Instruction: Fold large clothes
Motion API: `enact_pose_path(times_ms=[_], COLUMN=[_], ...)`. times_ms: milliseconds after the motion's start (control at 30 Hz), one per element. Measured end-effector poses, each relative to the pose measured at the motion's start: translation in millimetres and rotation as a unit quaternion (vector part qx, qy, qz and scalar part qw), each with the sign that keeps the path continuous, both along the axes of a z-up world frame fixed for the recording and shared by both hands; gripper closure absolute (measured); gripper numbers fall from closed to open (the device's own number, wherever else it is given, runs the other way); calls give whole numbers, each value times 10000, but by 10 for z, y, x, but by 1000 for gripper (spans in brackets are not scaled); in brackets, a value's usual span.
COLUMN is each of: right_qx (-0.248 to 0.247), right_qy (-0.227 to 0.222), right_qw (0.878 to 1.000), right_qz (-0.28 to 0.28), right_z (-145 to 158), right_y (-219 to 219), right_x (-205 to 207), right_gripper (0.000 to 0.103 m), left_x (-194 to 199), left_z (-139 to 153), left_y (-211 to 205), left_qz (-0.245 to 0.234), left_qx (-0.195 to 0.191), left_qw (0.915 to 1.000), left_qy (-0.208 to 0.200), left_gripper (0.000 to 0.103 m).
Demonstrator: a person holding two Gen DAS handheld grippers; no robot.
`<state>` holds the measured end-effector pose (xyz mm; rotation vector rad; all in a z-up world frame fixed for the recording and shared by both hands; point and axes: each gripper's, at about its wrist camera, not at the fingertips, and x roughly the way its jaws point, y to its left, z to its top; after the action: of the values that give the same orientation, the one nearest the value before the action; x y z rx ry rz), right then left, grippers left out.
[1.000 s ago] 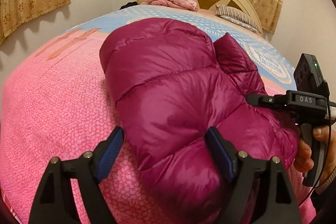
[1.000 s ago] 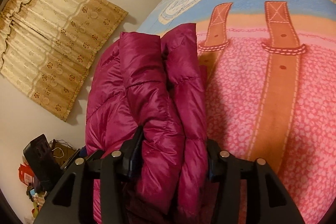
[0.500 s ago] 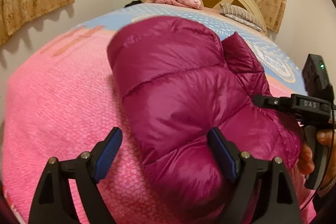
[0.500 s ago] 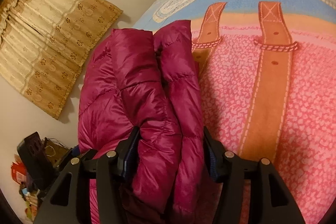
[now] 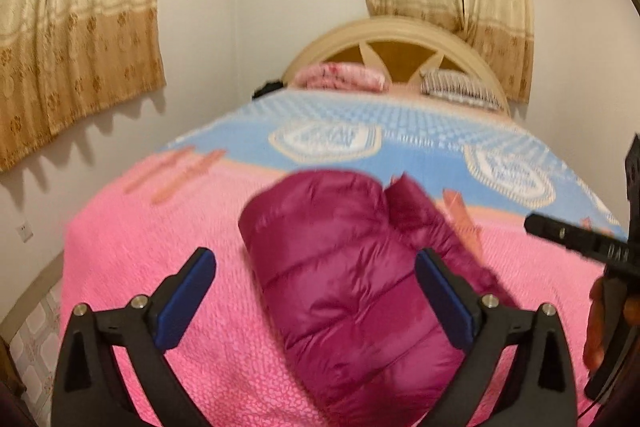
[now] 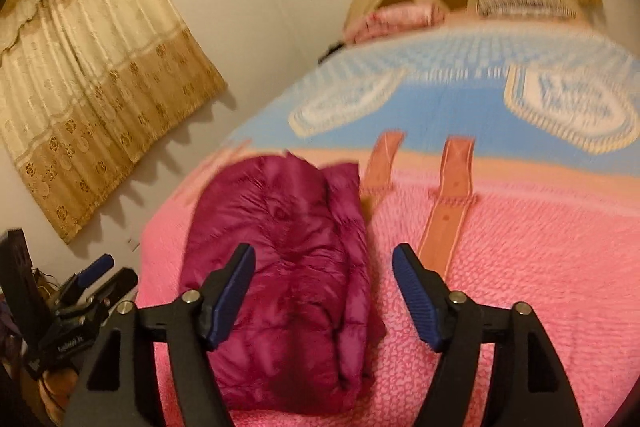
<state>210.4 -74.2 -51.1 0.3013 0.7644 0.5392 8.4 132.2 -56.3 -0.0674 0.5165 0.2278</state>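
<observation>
A magenta puffer jacket [image 5: 352, 283] lies folded in a compact bundle on the pink part of the bedspread [image 5: 160, 267]. It also shows in the right wrist view [image 6: 288, 267]. My left gripper [image 5: 316, 291] is open and empty, held back above the bundle's near end. My right gripper [image 6: 324, 291] is open and empty, jaws wide, hovering over the bundle's right edge. The right gripper shows at the right edge of the left wrist view [image 5: 580, 239]; the left gripper shows at the lower left of the right wrist view [image 6: 80, 291].
The bed has a pink and blue bedspread with orange strap patterns [image 6: 448, 203]. A round wooden headboard [image 5: 400, 43], a pink folded blanket [image 5: 340, 77] and a striped pillow [image 5: 456, 89] are at the far end. Curtains [image 5: 76, 19] hang on the walls. Tiled floor [image 5: 32, 331] shows at the left.
My right gripper has let go of the jacket and opened wide. Both grippers have pulled back and up from the bundle, which now lies free on the bed.
</observation>
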Motion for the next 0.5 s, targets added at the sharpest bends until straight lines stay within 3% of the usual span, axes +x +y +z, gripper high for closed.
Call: enact_pose_path(times_ms=[233,500], right_qx=[-131,-168], right_qy=[-554,-772], right_qw=[9983,9968], right_qz=[-158,-125], right_z=[343,492], right_y=[-21,-22], right_x=[-386,-568], right_gripper=[28,28], left_x=[-143,-155], left_z=[310,329], left_y=[-174,-255], left_qz=[-59,-128], left_qx=[127,188], left_qw=[9986,9979], left_qy=[-508,-605], left_gripper=[0,0])
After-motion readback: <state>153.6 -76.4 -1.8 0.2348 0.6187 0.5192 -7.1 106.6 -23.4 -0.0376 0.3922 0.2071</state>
